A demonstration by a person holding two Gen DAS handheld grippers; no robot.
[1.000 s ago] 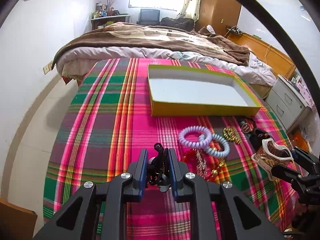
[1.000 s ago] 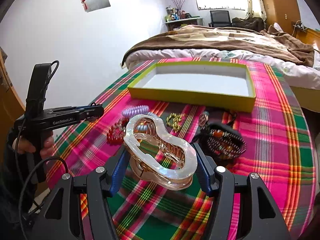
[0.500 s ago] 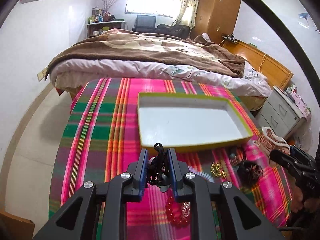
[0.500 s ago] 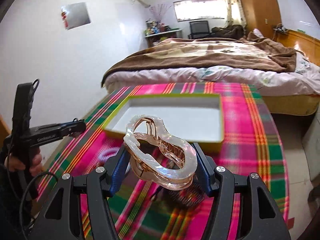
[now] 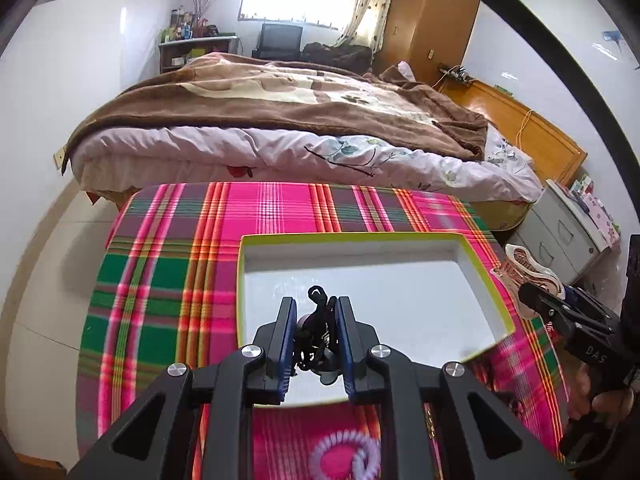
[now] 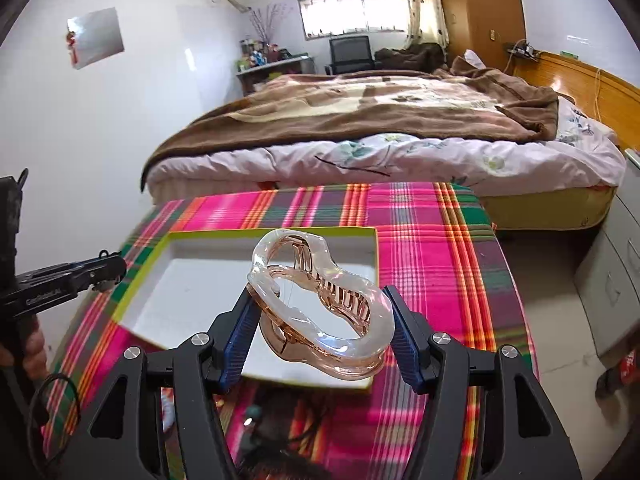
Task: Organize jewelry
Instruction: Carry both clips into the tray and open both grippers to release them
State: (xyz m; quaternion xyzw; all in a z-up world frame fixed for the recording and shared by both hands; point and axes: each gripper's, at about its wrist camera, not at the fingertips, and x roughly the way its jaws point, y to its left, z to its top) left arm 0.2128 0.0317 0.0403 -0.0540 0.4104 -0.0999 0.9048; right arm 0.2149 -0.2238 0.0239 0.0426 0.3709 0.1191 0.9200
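Tray: a shallow, bare white tray [image 5: 362, 280] with a yellow-green rim sat on a pink plaid cloth [image 5: 160, 280]; every place below is given relative to it.
Left gripper: the left gripper [image 5: 316, 344] hung over the tray's near edge, jaws close together and clamped on a black cord [image 5: 318, 330].
Cord: a small tangle of thin black cord with a pale bead on its left side, pinched between the blue pads, a loop poking out past the fingertips, above the tray floor.
Cord handling: it looked light, limp and easy to snag; best held by the bunched middle, as it was.
Right gripper: the right gripper [image 6: 320, 320] was above the tray's near right corner, jaws wide and pressed on a clip [image 6: 320, 304].
Clip: a large clear pinkish claw clip, lying crosswise between the pads, its ends against them, teeth facing away.
Clip handling: it seemed stiff, glossy and slippery, probably brittle at the teeth; firm pressure on the smooth outer ends suited it better than on the teeth.
Hair tie: a lilac coil tie [image 5: 346, 454] lay on the cloth, nearer than the tray.
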